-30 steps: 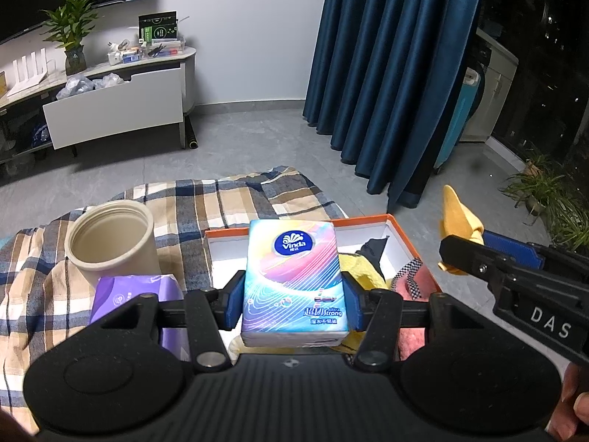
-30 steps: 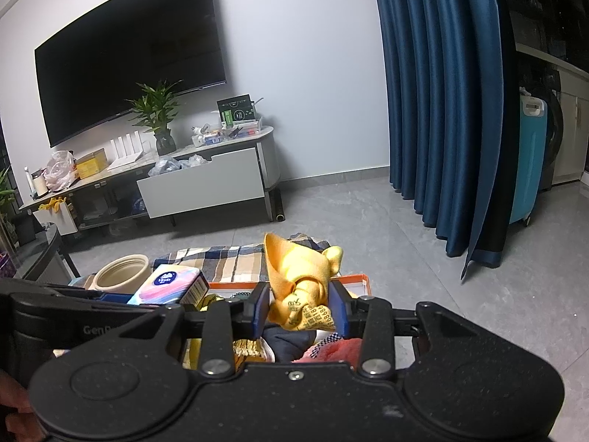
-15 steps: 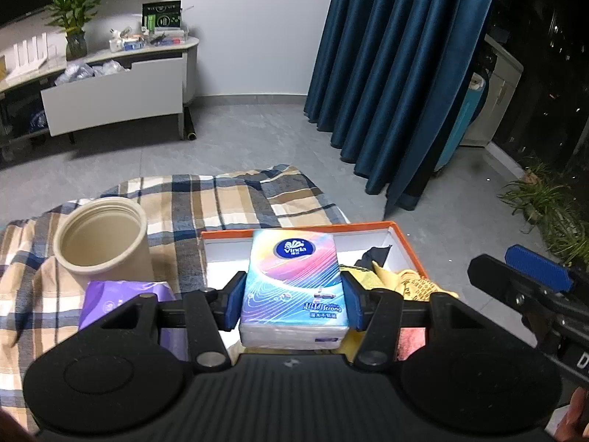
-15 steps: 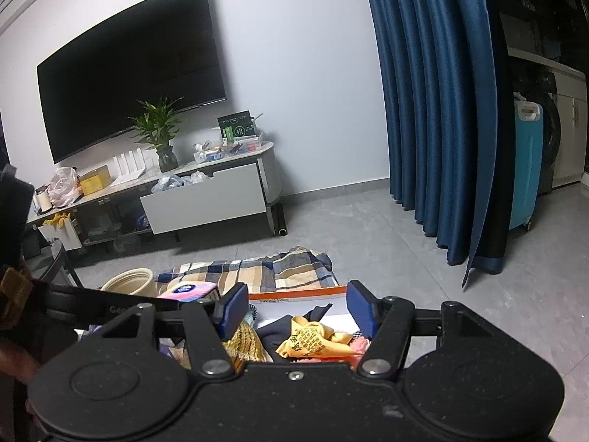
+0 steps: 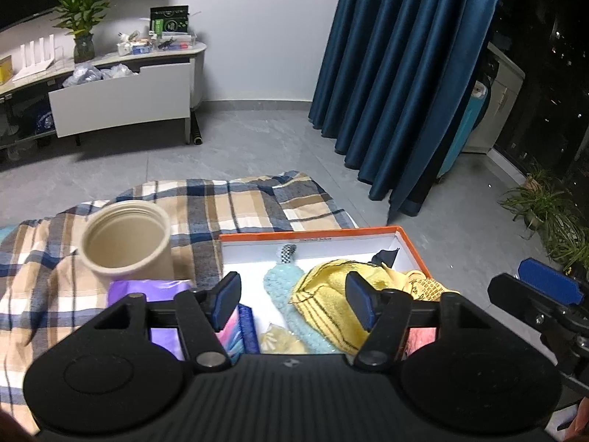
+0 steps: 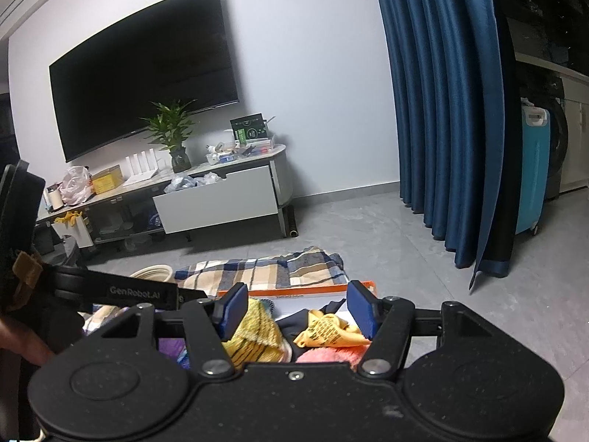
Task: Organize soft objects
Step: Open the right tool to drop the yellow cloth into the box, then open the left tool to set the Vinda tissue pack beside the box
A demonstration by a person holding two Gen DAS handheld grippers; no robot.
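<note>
The landmark here is the orange box (image 5: 412,246), which lies on a checked blanket (image 5: 239,206) spread on the grey floor.

The left gripper (image 5: 292,302) hangs over the near part of the box. Its jaws have just been opening, and now they stand apart with nothing pressed between the blue pads. The tissue pack (image 5: 235,326) lies low at the near left corner of the box, partly hidden under the left finger of this gripper. Only its pink and blue edge shows.

Inside the box there are soft things in a loose heap. A light blue knitted piece (image 5: 291,294) lies in the middle. Touching it, on the right, is a yellow towel (image 5: 327,294). A yellow cloth with black print (image 5: 423,287) lies near the right wall of the box, and something pink (image 5: 421,339) shows under it. A dark cloth (image 5: 384,256) is at the far right corner.

The right gripper (image 6: 294,309) is at the right side of the box. Its jaws are also apart and empty; they opened a moment ago, and the printed yellow cloth lies below them in the box, not held.

Left of the box, on the blanket, stands a beige cup (image 5: 127,243), upright and open. A purple pack (image 5: 147,289) lies just in front of the cup.
</note>
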